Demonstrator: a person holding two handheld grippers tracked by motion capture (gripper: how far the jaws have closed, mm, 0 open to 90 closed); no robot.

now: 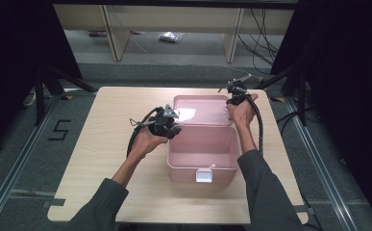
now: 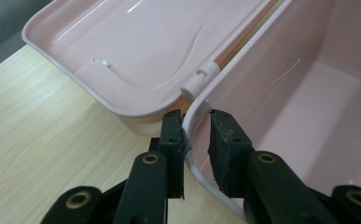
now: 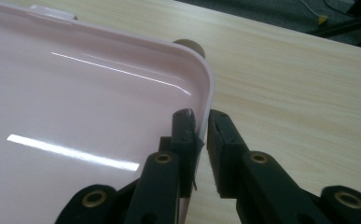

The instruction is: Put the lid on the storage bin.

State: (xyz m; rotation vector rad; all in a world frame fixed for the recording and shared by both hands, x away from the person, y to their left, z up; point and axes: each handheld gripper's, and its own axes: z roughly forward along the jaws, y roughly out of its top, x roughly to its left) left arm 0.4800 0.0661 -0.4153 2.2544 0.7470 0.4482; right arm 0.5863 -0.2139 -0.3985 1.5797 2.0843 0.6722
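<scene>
Pale wooden table (image 1: 106,159) sitting on grey floor (image 1: 20,159); pink box (image 1: 203,149) near its front edge. My left gripper (image 2: 197,135) is clamping the box rim, my right gripper (image 3: 201,135) pinching the open lid (image 3: 75,116) edge.

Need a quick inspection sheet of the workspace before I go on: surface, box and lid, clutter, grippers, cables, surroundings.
Surface: light wood table, bare around the box.
Job's things: pink box open, nothing inside it; lid swung back behind it; white latch on the near wall.
Clutter: nothing seen on the table.
Grippers: left gripper shut on the box rim near the hinge; right gripper clamps the lid edge.
Cables: black cable trails from the right gripper over the table; more cables on the floor behind.
Surroundings: grey floor, wooden frame beyond, black curtains at both sides.
</scene>
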